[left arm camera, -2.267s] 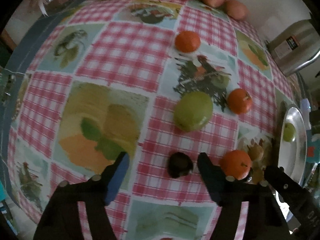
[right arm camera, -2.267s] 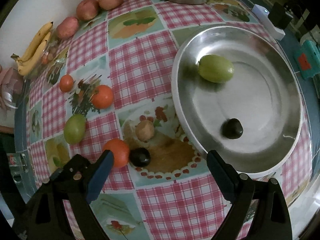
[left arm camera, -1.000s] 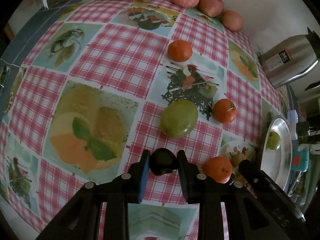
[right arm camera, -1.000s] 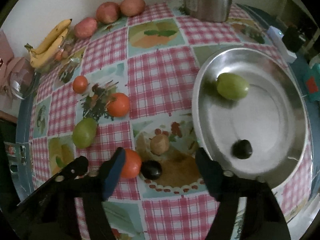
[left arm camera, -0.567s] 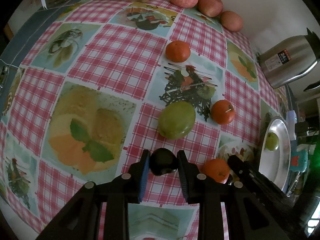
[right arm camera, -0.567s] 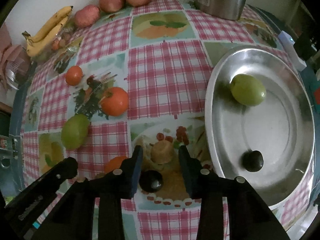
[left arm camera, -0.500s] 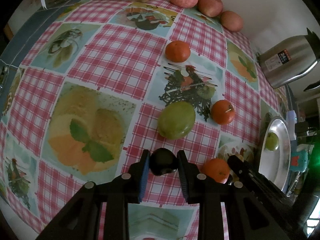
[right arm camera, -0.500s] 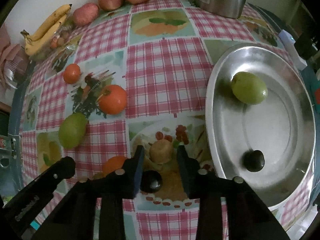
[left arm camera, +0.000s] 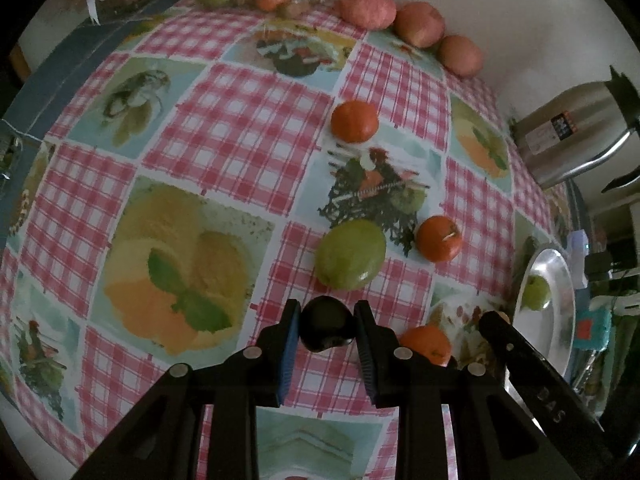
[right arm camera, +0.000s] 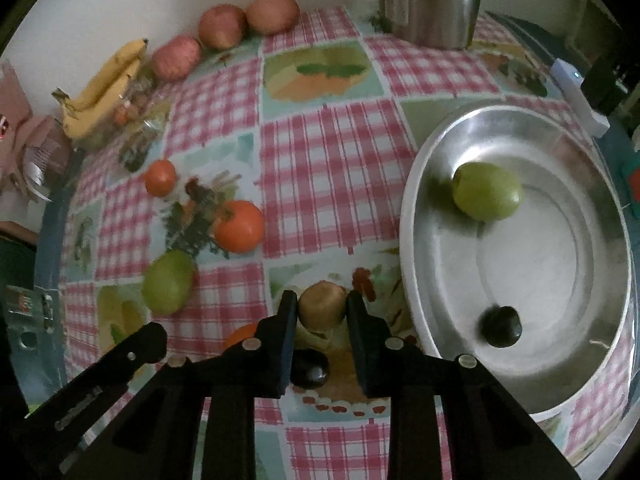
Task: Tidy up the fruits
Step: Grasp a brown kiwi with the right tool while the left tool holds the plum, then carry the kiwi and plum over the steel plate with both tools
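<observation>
The left hand-held gripper (left arm camera: pixel 326 330) is clamped on a dark round fruit (left arm camera: pixel 326 328) above the checked bench (left arm camera: pixel 224 128). The right hand-held gripper (right arm camera: pixel 322 314) has just been closing and now pinches a small brown fruit (right arm camera: pixel 322 306). Close around them lie a green fruit (left arm camera: pixel 351 254), an orange (left arm camera: pixel 426 344) just beside the right gripper, and another dark fruit (right arm camera: pixel 310 368) under its jaws. The steel plate (right arm camera: pixel 420 216) nearby holds a green fruit (right arm camera: pixel 486 190) and a dark one (right arm camera: pixel 500 326)
</observation>
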`<state>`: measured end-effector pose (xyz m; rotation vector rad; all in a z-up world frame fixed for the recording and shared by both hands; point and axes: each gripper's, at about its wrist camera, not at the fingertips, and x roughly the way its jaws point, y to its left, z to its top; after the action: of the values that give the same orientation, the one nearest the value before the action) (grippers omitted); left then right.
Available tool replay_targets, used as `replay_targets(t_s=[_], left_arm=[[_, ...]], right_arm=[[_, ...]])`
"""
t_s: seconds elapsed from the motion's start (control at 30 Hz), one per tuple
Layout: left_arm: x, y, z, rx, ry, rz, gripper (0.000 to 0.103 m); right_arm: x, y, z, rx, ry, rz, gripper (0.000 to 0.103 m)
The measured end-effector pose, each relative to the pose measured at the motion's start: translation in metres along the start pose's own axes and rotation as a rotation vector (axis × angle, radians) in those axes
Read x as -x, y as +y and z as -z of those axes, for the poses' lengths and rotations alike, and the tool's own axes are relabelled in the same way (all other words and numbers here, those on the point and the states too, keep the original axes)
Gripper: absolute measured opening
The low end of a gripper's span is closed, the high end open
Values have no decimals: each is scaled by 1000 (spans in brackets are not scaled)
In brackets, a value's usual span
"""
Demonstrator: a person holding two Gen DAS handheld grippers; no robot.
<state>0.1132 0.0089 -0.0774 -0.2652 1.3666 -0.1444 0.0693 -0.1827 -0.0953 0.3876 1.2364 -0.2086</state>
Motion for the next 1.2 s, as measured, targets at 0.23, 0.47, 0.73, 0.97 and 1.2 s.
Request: replay_targets(t_s=[0.23,0.47,0.73,0.97,1.2], left_arm=[[19,0,-4,4,-57,20,29],[38,-6,-4,-7,-110,37,29],[39,-19,1,-39,-107,52,29],[34,-41,8,-95,-92,56,29],[30,-61,15,-147,-84,59,29]], right_arm=[[31,0,-2,-4,-65,-16,26],[41,-2,-5,-14,-84,-10,26],[42,-20,-7,-57,-71,-1,26],[41,-49,-10,-126,-55,17,26],[44,-82,-12,-202,-54,39,26]])
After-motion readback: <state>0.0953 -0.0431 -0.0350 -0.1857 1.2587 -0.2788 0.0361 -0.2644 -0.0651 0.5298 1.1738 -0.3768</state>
